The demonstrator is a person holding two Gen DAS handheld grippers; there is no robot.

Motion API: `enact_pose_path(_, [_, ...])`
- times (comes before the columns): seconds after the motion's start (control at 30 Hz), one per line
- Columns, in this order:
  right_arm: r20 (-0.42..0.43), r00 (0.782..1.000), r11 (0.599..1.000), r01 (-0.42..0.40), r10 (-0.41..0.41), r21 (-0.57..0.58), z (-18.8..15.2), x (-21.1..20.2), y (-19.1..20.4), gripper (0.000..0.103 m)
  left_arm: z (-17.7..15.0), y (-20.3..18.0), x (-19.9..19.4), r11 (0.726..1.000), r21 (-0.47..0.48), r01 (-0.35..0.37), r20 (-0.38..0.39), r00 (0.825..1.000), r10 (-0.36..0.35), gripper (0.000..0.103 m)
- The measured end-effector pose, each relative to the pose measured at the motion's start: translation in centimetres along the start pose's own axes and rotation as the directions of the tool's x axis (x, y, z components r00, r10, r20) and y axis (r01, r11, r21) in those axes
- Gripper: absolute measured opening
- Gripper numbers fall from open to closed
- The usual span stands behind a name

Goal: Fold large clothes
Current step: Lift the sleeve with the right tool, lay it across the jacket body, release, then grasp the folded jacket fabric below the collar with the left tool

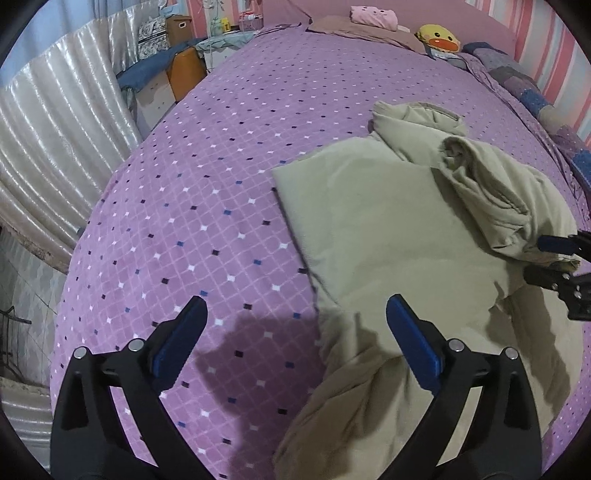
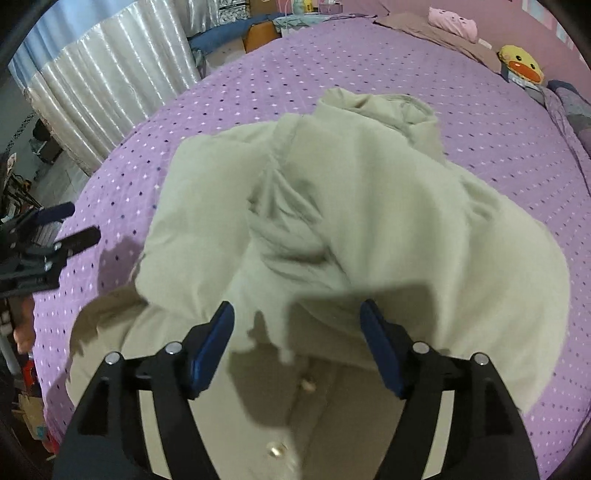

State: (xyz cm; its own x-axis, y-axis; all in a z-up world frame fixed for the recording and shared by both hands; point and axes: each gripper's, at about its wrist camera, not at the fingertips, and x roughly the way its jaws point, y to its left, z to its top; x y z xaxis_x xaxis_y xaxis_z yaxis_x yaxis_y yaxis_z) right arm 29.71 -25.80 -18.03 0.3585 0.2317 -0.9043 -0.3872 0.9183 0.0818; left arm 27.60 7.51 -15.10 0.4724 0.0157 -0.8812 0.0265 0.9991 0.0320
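Observation:
A large beige-green garment [image 1: 388, 236] lies partly folded on the purple patterned bed [image 1: 207, 206]. Its left part is flat, and a bunched sleeve or flap [image 1: 491, 195] lies over its right side. My left gripper [image 1: 295, 332] is open, low over the garment's near left edge, holding nothing. My right gripper [image 2: 295, 339] is open above the garment [image 2: 369, 206], near its buttoned front [image 2: 275, 448]. It appears from the side in the left wrist view [image 1: 554, 260], at the bunched flap's end. The left gripper shows in the right wrist view [image 2: 70, 225].
A yellow duck plush [image 1: 439, 37], a pink pillow [image 1: 373, 16] and a brown cloth [image 1: 365, 31] lie at the head of the bed. Patchwork bedding [image 1: 535, 92] runs along the right wall. A silver curtain [image 1: 55, 122] and boxes [image 1: 177, 70] stand left of the bed.

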Motion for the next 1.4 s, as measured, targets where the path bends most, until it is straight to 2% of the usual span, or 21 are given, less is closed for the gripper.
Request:
enact_pose_path(0.03, [0.002, 1.000, 1.000, 0.015, -0.015, -0.001, 0.1, 0.0, 0.2, 0.071, 0.0, -0.2, -0.2, 1.000, 0.003, 0.003, 0.000, 1.000, -0.003, 0.097])
enact_pose_path(0.13, [0.026, 0.996, 0.997, 0.081, -0.081, 0.013, -1.1, -1.4, -2.6, 0.071, 0.5, -2.2, -0.8, 0.999, 0.030, 0.012, 0.005, 1.000, -0.012, 0.097])
enact_pose_path(0.23, [0.040, 0.990, 0.987, 0.134, -0.138, 0.083, -1.9, -3.0, -6.7, 0.071, 1.1, -4.6, -1.2, 0.997, 0.061, 0.037, 0.008, 0.999, -0.038, 0.097])
enact_pose_path(0.43, [0.060, 0.978, 0.956, 0.182, -0.201, 0.229, -3.2, -6.0, -14.9, 0.071, 2.8, -9.7, -1.0, 0.989, 0.083, 0.120, -0.019, 0.993, -0.119, 0.097])
enact_pose_path(0.63, [0.053, 0.977, 0.927, 0.177, -0.206, 0.331, -3.3, -5.8, -21.1, 0.071, 5.6, -12.9, -0.2, 0.980, 0.053, 0.190, -0.051, 0.981, -0.188, 0.097])
enact_pose_path(0.8, [0.070, 0.985, 0.908, 0.119, -0.160, 0.402, -3.6, -4.5, -23.6, 0.071, 8.3, -14.9, 1.9, 0.982, 0.056, 0.181, -0.084, 0.981, -0.176, 0.097])
enact_pose_path(0.9, [0.069, 0.987, 0.902, 0.104, -0.146, 0.418, -3.6, -3.4, -24.0, 0.071, 9.2, -16.0, 4.5, 0.977, 0.036, 0.208, -0.157, 0.967, -0.200, 0.096])
enact_pose_path(0.97, [0.068, 0.989, 0.901, 0.092, -0.133, 0.424, -3.7, -2.6, -24.1, 0.071, 9.2, -16.7, 6.1, 0.973, 0.040, 0.226, -0.198, 0.957, -0.214, 0.086])
enact_pose_path(1.03, [0.066, 0.990, 0.902, 0.088, -0.128, 0.423, -4.1, -2.3, -23.7, 0.071, 8.7, -17.4, 7.3, 0.965, 0.045, 0.258, -0.249, 0.938, -0.239, 0.059])
enact_pose_path(1.07, [0.066, 0.990, 0.902, 0.085, -0.124, 0.423, -4.2, -2.0, -23.6, 0.071, 8.4, -17.7, 7.5, 0.963, 0.048, 0.264, -0.255, 0.936, -0.244, 0.053])
enact_pose_path(1.17, [0.070, 0.990, 0.904, 0.084, -0.124, 0.419, -4.5, -1.7, -23.3, 0.071, 7.9, -18.2, 7.0, 0.966, 0.086, 0.246, -0.219, 0.950, -0.222, 0.038])
enact_pose_path(1.23, [0.070, 0.989, 0.903, 0.089, -0.130, 0.419, -4.4, -1.8, -23.2, 0.071, 8.1, -17.7, 6.2, 0.966, 0.074, 0.247, -0.196, 0.953, -0.229, 0.023])
enact_pose_path(1.4, [0.087, 0.986, 0.908, 0.092, -0.139, 0.409, -3.9, -2.7, -22.2, 0.071, 8.9, -14.9, 2.6, 0.958, 0.002, 0.288, -0.096, 0.953, -0.286, 0.019])
